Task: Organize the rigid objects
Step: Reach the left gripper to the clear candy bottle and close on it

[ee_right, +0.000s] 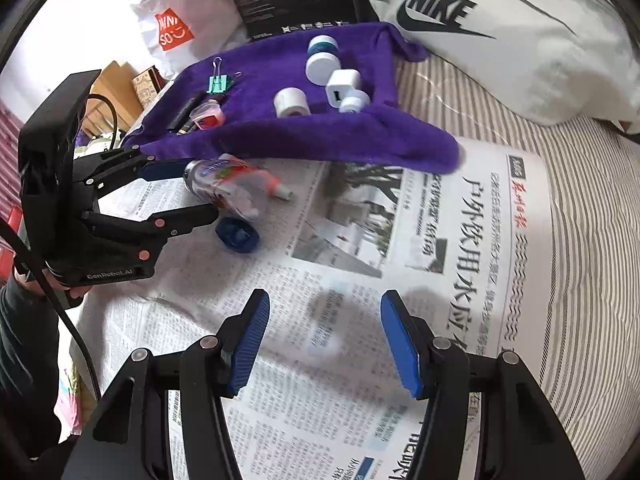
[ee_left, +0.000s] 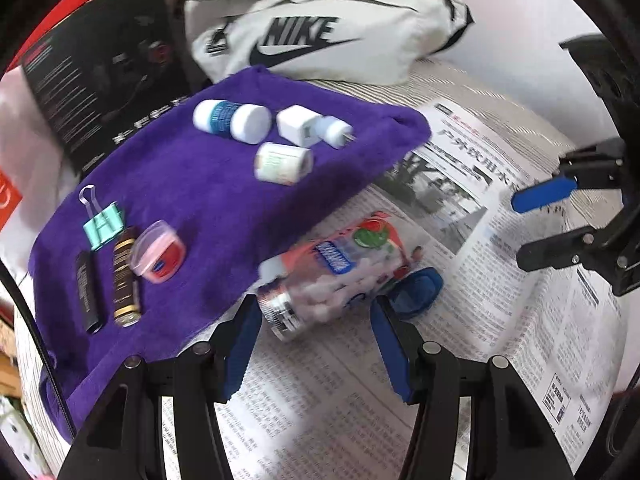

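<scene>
A clear bottle [ee_left: 332, 272] of white pellets with a red and blue label lies on its side on the newspaper [ee_left: 500, 300], and its blue cap [ee_left: 416, 288] lies loose beside it. My left gripper [ee_left: 316, 344] stands open just short of the bottle's near end, its pads apart from the bottle. On the purple towel [ee_left: 208, 208] lie a white-and-blue bottle [ee_left: 230, 118], a white charger [ee_left: 298, 126], a small white jar [ee_left: 282, 162], a green binder clip [ee_left: 102, 224], two dark tubes [ee_left: 126, 280] and a pink jar [ee_left: 158, 256]. My right gripper [ee_right: 324, 340] hangs open over bare newspaper [ee_right: 360, 400].
A white Nike bag [ee_left: 320, 28] lies behind the towel, with a black box [ee_left: 100, 80] leaning to its left. Striped bedding [ee_right: 580, 280] lies beyond the newspaper's right edge. A red-and-white shopping bag [ee_right: 172, 32] and cardboard boxes [ee_right: 116, 80] lie far left. A sleeve [ee_right: 24, 360] shows behind the left gripper [ee_right: 196, 192].
</scene>
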The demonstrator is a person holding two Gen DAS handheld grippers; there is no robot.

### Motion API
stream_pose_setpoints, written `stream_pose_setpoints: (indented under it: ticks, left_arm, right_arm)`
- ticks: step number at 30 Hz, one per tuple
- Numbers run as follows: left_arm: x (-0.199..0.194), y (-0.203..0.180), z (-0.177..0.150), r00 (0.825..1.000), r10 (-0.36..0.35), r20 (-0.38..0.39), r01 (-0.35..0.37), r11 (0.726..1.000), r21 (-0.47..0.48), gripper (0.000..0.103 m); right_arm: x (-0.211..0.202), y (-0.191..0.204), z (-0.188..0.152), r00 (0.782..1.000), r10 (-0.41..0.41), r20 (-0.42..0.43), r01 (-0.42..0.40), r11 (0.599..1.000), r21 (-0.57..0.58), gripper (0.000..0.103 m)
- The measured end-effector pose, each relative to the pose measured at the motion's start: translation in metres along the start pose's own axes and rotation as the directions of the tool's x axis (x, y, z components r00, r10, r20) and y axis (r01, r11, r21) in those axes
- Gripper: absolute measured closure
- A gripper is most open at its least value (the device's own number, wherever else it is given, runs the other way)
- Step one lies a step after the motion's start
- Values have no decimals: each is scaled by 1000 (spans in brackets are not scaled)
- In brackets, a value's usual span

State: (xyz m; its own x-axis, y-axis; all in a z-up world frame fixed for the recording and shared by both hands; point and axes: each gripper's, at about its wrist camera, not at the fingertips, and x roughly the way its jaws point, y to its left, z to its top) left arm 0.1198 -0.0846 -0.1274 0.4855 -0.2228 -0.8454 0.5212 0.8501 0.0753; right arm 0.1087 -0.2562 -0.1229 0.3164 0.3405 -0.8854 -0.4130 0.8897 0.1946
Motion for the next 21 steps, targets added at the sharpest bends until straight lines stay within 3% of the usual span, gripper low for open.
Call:
stream_pose_setpoints:
  ticks: [3, 5, 8, 13, 18, 21]
  left_arm:
    - [2, -4, -3, 999, -14, -34, 15, 1000, 10, 50]
    - [-2, -3, -9, 998, -45, -34, 45, 999, -18, 66]
    - [-10, -1, -20, 992, -125, -19, 123, 989, -79, 76]
    - [-14, -4, -24, 987, -159, -10, 157, 983, -92, 76]
    - [-8, -2, -10, 997, -76, -25, 76, 997, 3, 76]
    - [-7, -3, -6, 998, -49, -28, 51, 998, 49, 70]
  right_arm:
    - [1, -3, -3, 1000, -1, -6, 1, 1000, 5, 45]
    - [1, -4, -3, 1000, 5, -6, -5, 1000, 6, 45]
    - [3, -3, -3, 1000, 14, -3, -14, 1000, 3, 45]
    - [8, -5, -4, 1000, 31, -4, -31, 999, 17, 45]
    - [8, -6, -7, 999, 35, -6, -34, 999, 22, 45]
    - [4, -6, -12, 999, 36, -5, -36, 999, 21, 45]
